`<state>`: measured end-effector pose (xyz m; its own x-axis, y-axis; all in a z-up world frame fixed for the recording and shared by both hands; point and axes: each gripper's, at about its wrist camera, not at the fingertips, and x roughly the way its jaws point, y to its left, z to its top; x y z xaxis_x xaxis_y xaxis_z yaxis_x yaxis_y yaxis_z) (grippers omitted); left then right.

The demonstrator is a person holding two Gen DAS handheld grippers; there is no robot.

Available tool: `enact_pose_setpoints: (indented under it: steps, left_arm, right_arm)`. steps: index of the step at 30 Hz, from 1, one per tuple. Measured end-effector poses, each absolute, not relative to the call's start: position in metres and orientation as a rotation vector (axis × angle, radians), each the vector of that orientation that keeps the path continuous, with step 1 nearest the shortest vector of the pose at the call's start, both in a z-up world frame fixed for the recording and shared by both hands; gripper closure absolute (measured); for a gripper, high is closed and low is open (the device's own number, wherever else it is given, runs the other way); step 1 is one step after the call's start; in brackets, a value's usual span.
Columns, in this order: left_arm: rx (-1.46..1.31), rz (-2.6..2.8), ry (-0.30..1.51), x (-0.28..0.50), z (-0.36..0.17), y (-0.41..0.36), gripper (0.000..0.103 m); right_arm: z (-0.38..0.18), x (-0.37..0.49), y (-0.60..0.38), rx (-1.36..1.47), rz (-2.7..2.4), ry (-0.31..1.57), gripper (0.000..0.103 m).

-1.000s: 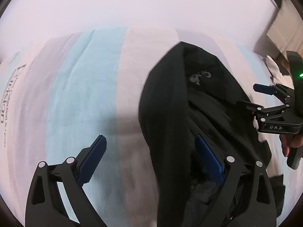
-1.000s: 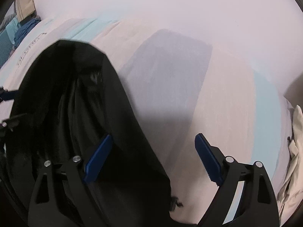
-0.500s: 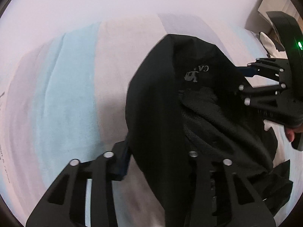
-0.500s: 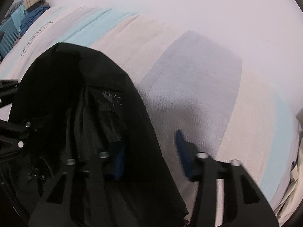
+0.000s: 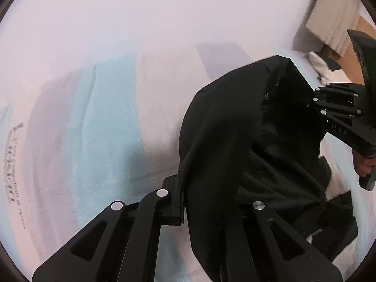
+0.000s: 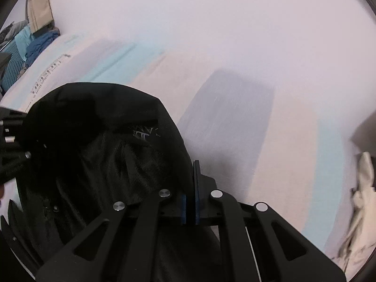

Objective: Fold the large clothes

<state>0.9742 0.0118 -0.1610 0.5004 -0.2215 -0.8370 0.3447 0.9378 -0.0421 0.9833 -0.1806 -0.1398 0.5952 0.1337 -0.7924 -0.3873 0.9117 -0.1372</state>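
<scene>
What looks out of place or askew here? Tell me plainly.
Nothing looks damaged or spilled. The black garment is bunched and uneven rather than flat on the striped bedcover, but both grippers are clamped on its edges: the left gripper and the right gripper. A loose pale cloth lies crumpled at the bed's edge.

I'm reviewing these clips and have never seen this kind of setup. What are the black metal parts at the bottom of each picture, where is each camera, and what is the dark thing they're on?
There is no robot here: a person holds a two-fingered claw in each hand, and a fisheye camera on each claw looks forward along its fingers. The left wrist picture shows the left claw at the bottom and the right one at the right edge; the right wrist picture shows the right claw. Both have just closed on edges of a black garment, with the cloth pinched between the pads. Under it lies a striped bedsheet in pale blue, pink and grey. A pile of blue clothes lies far off.
</scene>
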Motion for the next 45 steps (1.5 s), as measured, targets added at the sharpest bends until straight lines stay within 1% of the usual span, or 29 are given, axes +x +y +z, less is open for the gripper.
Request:
enact_pose_setpoints:
  steps: [5,8,14,23,24,28,32,36,40,45]
  left_arm:
    - [0.151,-0.362,0.933,0.941,-0.131,0.017,0.1]
    - [0.161,-0.374,0.894,0.908,-0.112,0.013,0.101]
    - [0.175,-0.391,0.848,0.859,-0.088,0.008,0.101]
    - [0.227,-0.455,0.766,0.787,-0.045,0.019,0.101]
    - [0.24,-0.46,0.756,0.779,-0.041,0.017,0.1]
    - [0.296,-0.487,0.706,0.727,-0.031,0.017,0.1]
    - [0.282,-0.482,0.695,0.679,-0.047,0.014,0.1]
    - [0.279,-0.447,0.722,0.651,-0.085,0.009,0.1]
    - [0.279,-0.417,0.735,0.628,-0.116,0.001,0.1]
    - [0.375,-0.384,0.748,0.596,-0.151,-0.007,0.099]
  right_arm:
    - [-0.108,0.93,-0.183,-0.369,0.305,0.8,0.1]
    - [-0.09,0.895,-0.182,-0.392,0.309,0.75,0.1]
    - [-0.061,0.821,-0.185,-0.353,0.308,0.706,0.1]
    - [-0.034,0.71,-0.196,-0.35,0.284,0.642,0.1]
    - [-0.031,0.687,-0.214,-0.343,0.273,0.635,0.1]
    - [-0.036,0.643,-0.211,-0.359,0.267,0.63,0.1]
    - [-0.062,0.602,-0.217,-0.338,0.25,0.682,0.1]
    - [-0.096,0.576,-0.208,-0.352,0.232,0.736,0.1]
    - [-0.129,0.571,-0.212,-0.336,0.209,0.779,0.1]
    - [-0.156,0.554,-0.209,-0.39,0.222,0.786,0.1]
